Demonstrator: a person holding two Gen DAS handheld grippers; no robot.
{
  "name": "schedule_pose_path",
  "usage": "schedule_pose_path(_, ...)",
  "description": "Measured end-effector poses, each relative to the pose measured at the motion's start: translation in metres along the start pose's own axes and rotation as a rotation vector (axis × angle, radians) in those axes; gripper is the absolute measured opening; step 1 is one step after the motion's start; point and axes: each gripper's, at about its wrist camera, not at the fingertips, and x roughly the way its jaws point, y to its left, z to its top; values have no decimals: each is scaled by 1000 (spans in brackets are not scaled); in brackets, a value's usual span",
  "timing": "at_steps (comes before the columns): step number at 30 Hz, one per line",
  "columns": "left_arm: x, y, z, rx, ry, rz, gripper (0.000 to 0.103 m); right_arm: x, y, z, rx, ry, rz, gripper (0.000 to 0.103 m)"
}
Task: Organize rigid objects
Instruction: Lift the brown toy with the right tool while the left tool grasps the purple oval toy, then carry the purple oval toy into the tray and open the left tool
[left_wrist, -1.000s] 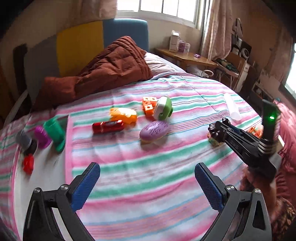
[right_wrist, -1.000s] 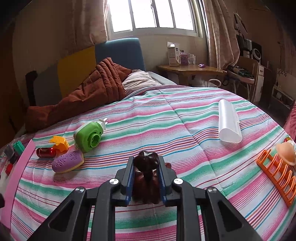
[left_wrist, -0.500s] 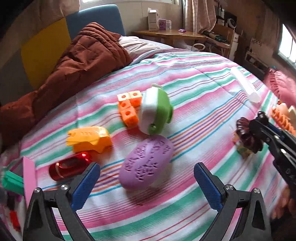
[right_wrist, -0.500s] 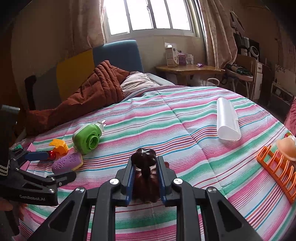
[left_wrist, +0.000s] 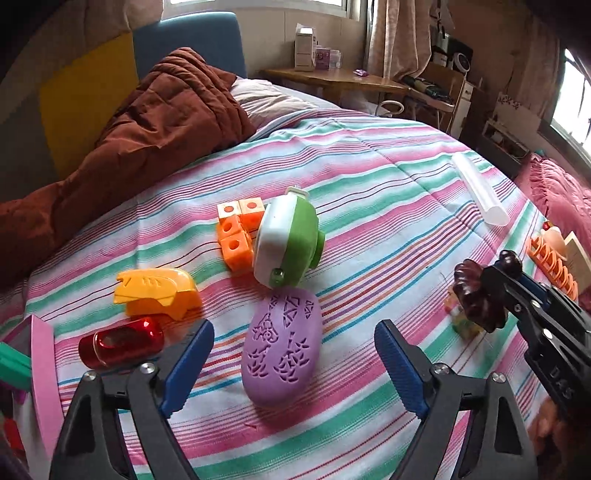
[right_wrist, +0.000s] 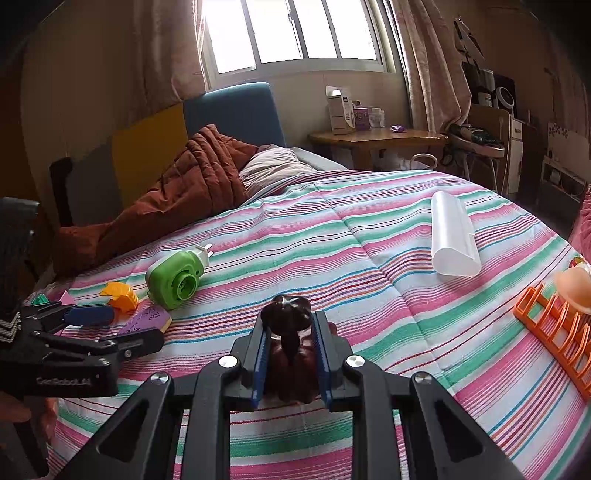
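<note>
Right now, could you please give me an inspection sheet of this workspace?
Surface: striped bedspread, soft and rumpled.
Job's things: purple oval case lies between the left jaws, untouched; green-and-white plug-in device leans against orange cubes; orange-yellow piece; red capsule; white tube; orange rack at the right edge.
Clutter: brown quilt, pillow.
Grippers: left gripper open above the purple case; right gripper shut on a dark brown ridged object.
Cables: nothing seen on the bed.
Surroundings: wooden side table with boxes, window, curtains.
</note>
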Motion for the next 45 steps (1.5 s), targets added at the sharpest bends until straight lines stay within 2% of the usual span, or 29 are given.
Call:
schedule_pose_path(1, 6, -1, 1, 10, 19, -5, 71, 0, 0, 0, 0, 0, 0, 22)
schedule_pose_path(3, 15, -4, 0, 26, 51, 1, 51, 0, 0, 0, -1, 0, -1, 22)
schedule_pose_path(5, 15, -5, -3, 22, 34, -12, 44, 1, -1, 0, -1, 0, -1, 22)
schedule_pose_path(13, 10, -4, -13, -26, 0, -3, 44, 0, 0, -1, -9, -6, -10, 22)
schedule_pose_path(16, 6, -8, -18, -7, -5, 16, 44, 0, 3, -1, -24, -7, -22, 22)
schedule_pose_path(21, -10, -4, -37, -48, 1, -11, 44, 1, 9, -2, -52, -8, -47, 22)
schedule_pose_path(27, -35, 1, -67, -103, -1, -22, 44, 1, 11, -2, -64, -8, -56, 22)
schedule_pose_path(33, -62, 14, -94, -209, -31, -72, 44, 1, 19, -3, -107, -11, -87, 17)
schedule_pose_path(45, -131, 42, -133, -270, -129, -97, 44, 1, 23, -3, -134, -13, -107, 15)
